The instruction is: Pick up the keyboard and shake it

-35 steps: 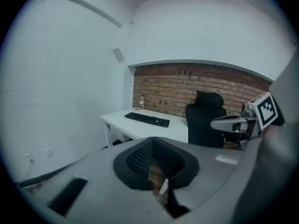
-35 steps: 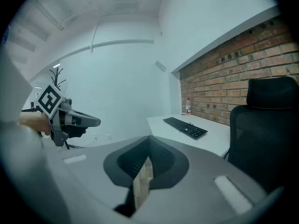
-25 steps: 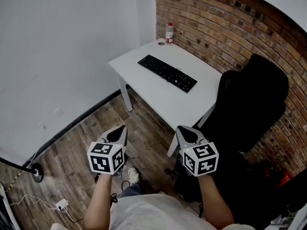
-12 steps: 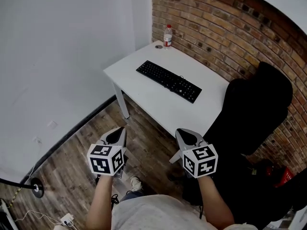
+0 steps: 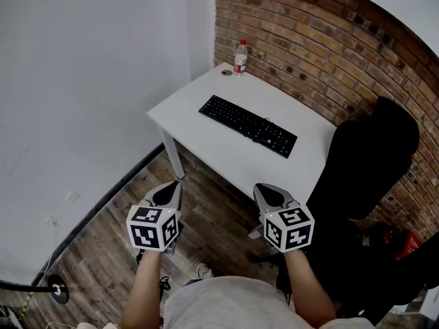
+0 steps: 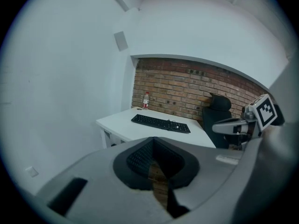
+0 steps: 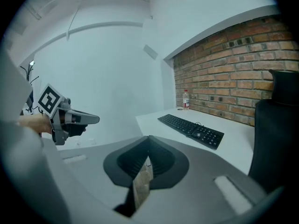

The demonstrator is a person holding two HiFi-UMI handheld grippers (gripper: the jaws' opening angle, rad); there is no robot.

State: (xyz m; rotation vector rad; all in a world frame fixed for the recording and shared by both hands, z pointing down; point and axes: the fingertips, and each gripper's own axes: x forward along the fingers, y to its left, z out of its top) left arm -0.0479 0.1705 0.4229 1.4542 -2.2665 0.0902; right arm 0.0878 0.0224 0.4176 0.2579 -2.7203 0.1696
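Still | desk (image 5: pixel 185 115) nearer | keyboard (image 5: pixel 248 125) untouched | left gripper (image 5: pixel 167 195), right gripper (image 5: pixel 268 195) jaws together

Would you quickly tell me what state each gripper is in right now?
Left gripper: closed, holding nothing.
Right gripper: closed, holding nothing.

- Key legends on the keyboard (image 5: pixel 247 125): too small to read.
- Small round thing (image 5: pixel 226 72) beside the far bottle (image 5: pixel 241 55): can't tell what it is.
- The desk's (image 5: pixel 199 94) right end is hidden behind the black chair (image 5: pixel 363 177).
- Red object (image 5: pixel 405 242), near right: partly covered by the chair.
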